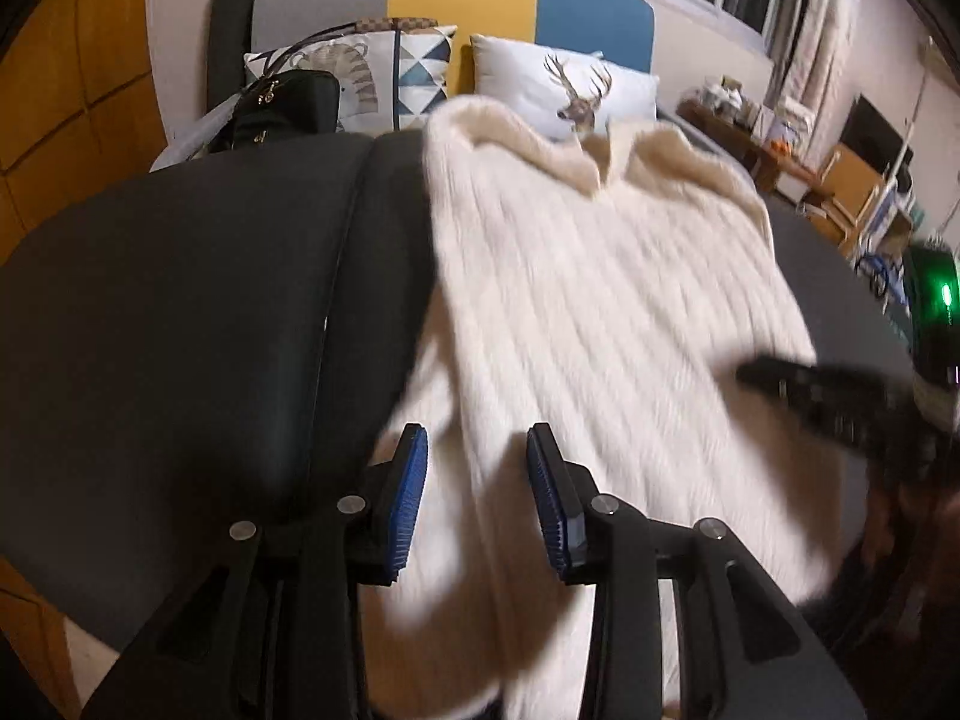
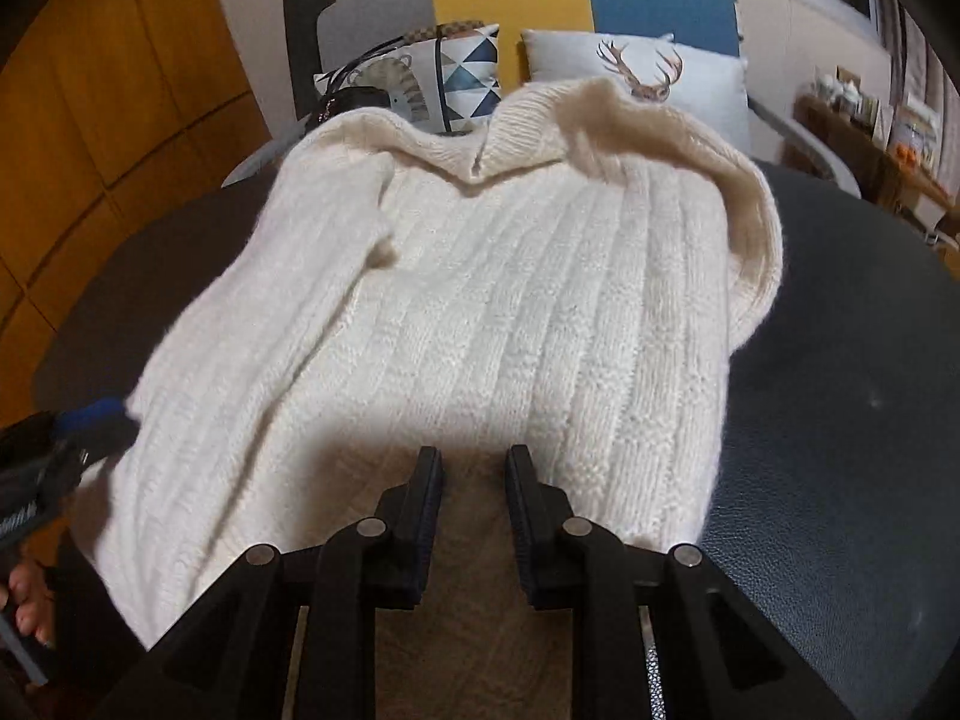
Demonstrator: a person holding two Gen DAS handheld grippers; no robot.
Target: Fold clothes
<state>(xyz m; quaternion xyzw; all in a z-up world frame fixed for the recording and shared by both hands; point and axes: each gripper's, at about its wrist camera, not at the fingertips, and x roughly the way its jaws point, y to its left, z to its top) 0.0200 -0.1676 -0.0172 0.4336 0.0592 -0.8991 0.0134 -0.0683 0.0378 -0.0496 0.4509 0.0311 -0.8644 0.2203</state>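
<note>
- Right wrist view: the cream knit sweater (image 2: 480, 312) lies spread face up on a dark padded surface (image 2: 852, 360), collar toward the pillows (image 2: 636, 69), probably laid flat for folding; both sleeves look tucked in along its sides.
- The right gripper (image 2: 474, 474) hovers over the hem, jaws narrowly apart, nothing between them.
- The left gripper (image 1: 477, 450) sits over the sweater's left edge, jaws moderately apart and empty.
- One container shows: a black bag (image 1: 282, 108) beside the pillows; I cannot tell its contents.
</note>
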